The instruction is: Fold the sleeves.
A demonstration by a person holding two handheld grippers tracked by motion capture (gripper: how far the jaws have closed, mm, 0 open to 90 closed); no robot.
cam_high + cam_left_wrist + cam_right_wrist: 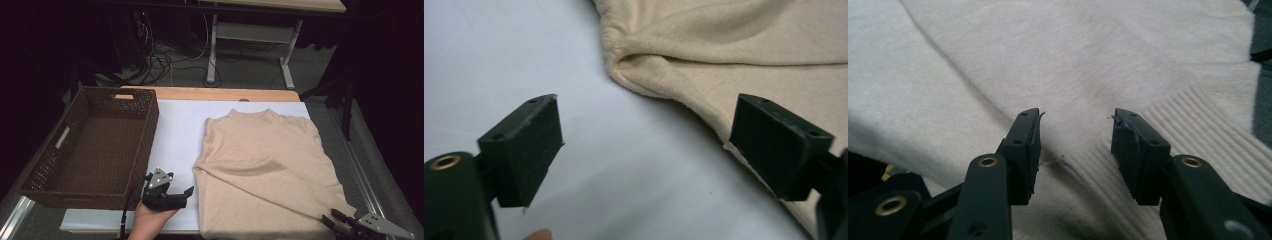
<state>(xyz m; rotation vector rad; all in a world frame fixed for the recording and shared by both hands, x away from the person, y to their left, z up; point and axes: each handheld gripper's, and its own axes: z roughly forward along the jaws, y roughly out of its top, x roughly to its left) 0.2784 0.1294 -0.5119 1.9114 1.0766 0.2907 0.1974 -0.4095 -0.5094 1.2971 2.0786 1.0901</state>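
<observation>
Beside the beige sweater [265,170] | left gripper [181,196] gaped wide at its left fold, holding nothing | right gripper [1075,145] hovered part-open over its ribbed hem, empty

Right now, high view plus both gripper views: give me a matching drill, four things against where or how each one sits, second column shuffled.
Things:
1. wicker basket
2. beige sweater
3. left gripper
4. right gripper

Places or states:
A. jaws open over the white sheet, beside the garment's left edge
B. spread flat on the right half of the table
C. jaws apart over the ribbed hem at the near right corner
D. empty, at the table's left end

Pairs: 1-D, 2-B, 3-A, 4-C
</observation>
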